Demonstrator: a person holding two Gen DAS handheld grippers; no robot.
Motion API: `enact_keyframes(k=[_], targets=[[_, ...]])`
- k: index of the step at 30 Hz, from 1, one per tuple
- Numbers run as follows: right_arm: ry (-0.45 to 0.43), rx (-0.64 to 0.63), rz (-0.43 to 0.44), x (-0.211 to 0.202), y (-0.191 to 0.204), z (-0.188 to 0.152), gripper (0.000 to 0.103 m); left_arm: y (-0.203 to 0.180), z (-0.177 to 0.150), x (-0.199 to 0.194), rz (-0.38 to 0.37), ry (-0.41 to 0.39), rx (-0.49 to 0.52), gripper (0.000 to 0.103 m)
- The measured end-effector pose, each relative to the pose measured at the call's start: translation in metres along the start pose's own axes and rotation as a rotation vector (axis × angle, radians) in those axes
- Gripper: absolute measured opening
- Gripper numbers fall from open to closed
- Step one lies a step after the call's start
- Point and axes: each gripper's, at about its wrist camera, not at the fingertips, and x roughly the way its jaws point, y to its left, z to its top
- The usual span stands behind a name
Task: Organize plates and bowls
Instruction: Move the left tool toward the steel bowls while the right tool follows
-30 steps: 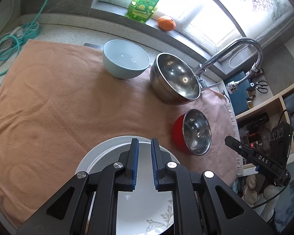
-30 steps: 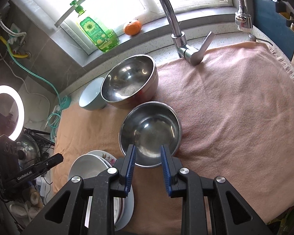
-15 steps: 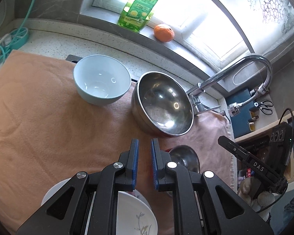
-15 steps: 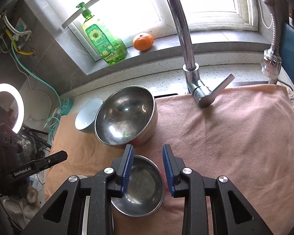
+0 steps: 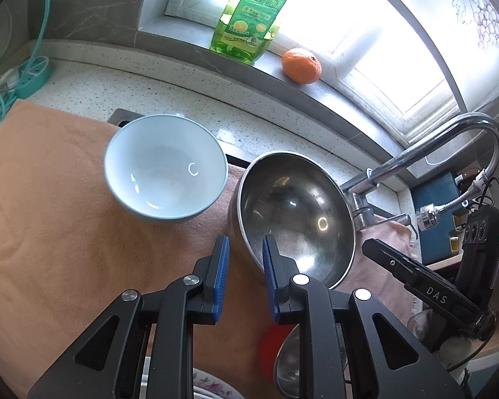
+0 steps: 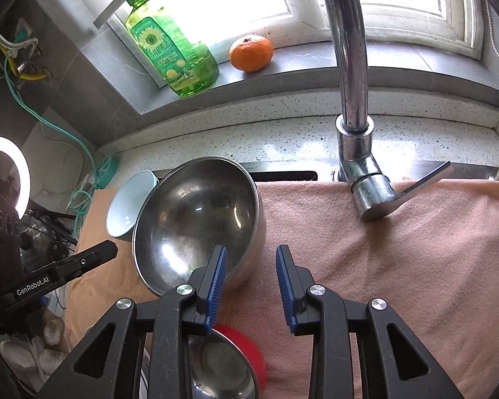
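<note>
A large steel bowl [image 5: 296, 212] sits tilted on the orange towel [image 5: 50, 219], next to a pale blue bowl [image 5: 164, 169]. My left gripper [image 5: 244, 249] is open and empty, its fingers on either side of the steel bowl's near rim. My right gripper [image 6: 251, 259] is open and empty, its left finger at the steel bowl's [image 6: 196, 222] near right rim. A small red bowl with a steel inside [image 6: 226, 365] lies under the right gripper and shows low in the left wrist view [image 5: 282, 359]. A floral plate's edge [image 5: 213, 385] shows at the bottom. The blue bowl [image 6: 126, 206] sits behind the steel bowl.
A chrome tap [image 6: 352, 99] stands at the towel's back edge. A green soap bottle [image 6: 173, 53] and an orange [image 6: 251, 53] sit on the window sill. A teal power strip and cables [image 5: 26, 76] lie at the far left. A ring light [image 6: 3, 173] glows at the left.
Both grippers have moved forward from the plates and the small red bowl toward the large steel bowl. The left gripper's jaws have widened a little.
</note>
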Motion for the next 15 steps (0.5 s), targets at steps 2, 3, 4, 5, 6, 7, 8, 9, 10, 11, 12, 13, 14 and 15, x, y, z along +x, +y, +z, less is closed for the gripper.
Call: enact_keyframes(k=[2,3,4,5,6,7,8,9,10,11,12,13,14,15], targets=[[-0.002,-0.009,-0.004,0.003,0.0,0.002,0.028,0.0,0.002,0.004,0.012,0.002,0.003,0.019],[-0.002,-0.013,-0.006,0.004,0.0,0.003,0.028,0.0,0.002,0.006,0.017,0.003,0.004,0.019],[-0.004,-0.02,-0.012,0.005,0.0,0.004,0.028,0.0,0.003,0.007,0.018,0.005,0.004,0.019],[-0.005,-0.026,-0.02,0.006,0.001,0.004,0.028,0.0,0.003,0.008,0.02,0.007,0.006,0.019],[-0.005,-0.031,-0.027,0.008,0.0,0.004,0.028,0.0,0.004,0.009,0.026,0.006,0.008,0.019],[-0.004,-0.035,-0.029,0.009,0.001,0.004,0.028,0.0,0.005,0.009,0.03,0.003,0.01,0.019],[-0.002,-0.035,-0.03,0.011,0.0,0.004,0.028,0.001,0.006,0.009,0.032,0.002,0.012,0.019],[0.0,-0.037,-0.033,0.012,0.0,0.004,0.028,0.0,0.006,0.01,0.034,0.003,0.016,0.019],[0.001,-0.039,-0.036,0.014,0.0,0.004,0.028,0.0,0.006,0.01,0.036,0.003,0.019,0.019],[0.002,-0.039,-0.04,0.015,0.0,0.004,0.028,0.0,0.007,0.011,0.037,0.004,0.023,0.019],[0.004,-0.039,-0.043,0.017,0.0,0.004,0.028,-0.001,0.007,0.012,0.038,0.005,0.026,0.019],[0.006,-0.038,-0.045,0.018,0.0,0.004,0.028,-0.001,0.007,0.013,0.04,0.008,0.029,0.019],[0.008,-0.038,-0.048,0.019,0.001,0.005,0.028,-0.001,0.006,0.014,0.04,0.011,0.031,0.019],[0.01,-0.04,-0.052,0.02,0.002,0.005,0.028,-0.001,0.006,0.014,0.04,0.013,0.033,0.019]])
